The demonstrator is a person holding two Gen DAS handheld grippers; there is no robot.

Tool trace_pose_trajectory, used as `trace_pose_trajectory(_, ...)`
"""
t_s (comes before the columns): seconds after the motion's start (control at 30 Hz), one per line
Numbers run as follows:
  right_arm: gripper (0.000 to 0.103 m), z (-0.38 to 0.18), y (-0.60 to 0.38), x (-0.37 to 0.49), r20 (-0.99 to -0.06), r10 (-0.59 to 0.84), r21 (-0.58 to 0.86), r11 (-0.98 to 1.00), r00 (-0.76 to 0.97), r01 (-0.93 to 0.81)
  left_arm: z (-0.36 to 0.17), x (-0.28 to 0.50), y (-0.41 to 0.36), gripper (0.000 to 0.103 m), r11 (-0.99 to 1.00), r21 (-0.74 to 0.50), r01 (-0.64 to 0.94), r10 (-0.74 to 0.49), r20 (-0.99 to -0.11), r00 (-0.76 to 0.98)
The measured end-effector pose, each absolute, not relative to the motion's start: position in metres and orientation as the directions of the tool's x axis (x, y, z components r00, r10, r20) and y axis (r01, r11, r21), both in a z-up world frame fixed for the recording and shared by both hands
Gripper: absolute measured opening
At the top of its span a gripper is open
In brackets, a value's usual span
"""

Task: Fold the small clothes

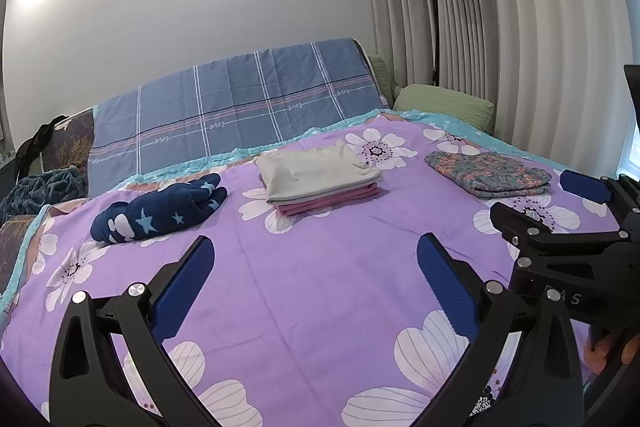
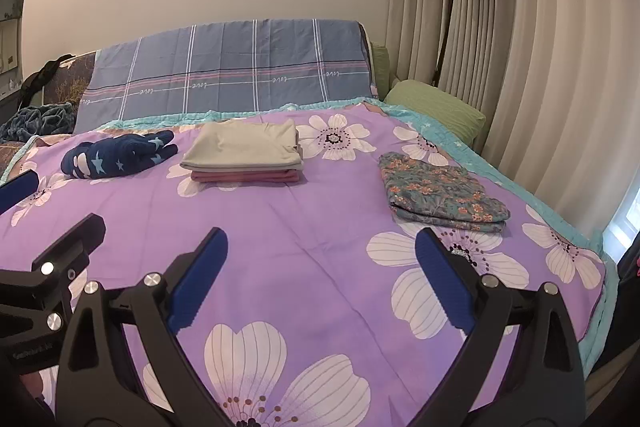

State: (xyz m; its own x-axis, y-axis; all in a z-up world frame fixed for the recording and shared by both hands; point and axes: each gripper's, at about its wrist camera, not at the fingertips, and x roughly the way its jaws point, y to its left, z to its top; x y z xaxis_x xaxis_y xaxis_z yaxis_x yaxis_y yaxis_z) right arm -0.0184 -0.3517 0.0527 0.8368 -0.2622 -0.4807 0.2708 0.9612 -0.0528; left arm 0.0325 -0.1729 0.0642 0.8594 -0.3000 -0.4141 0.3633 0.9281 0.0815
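Left gripper and right gripper hover side by side above the purple floral bedspread, jaws spread wide, holding nothing. Bare bedspread lies beneath both. Farther back, well apart from one another: crumpled navy star garment left, folded grey-and-pink stack centre, folded floral garment near the right edge.
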Motion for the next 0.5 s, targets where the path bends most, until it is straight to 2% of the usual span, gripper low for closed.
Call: trace_pose_trajectory(0.5,0.096,0.0504,-0.3504,-0.0139,-0.486,-0.266,-0.062,0.961,0.833,0.271,0.0585,0.0364,-0.1692,0.102,0.934,0.088,0.347,-0.279,-0.429,0.859)
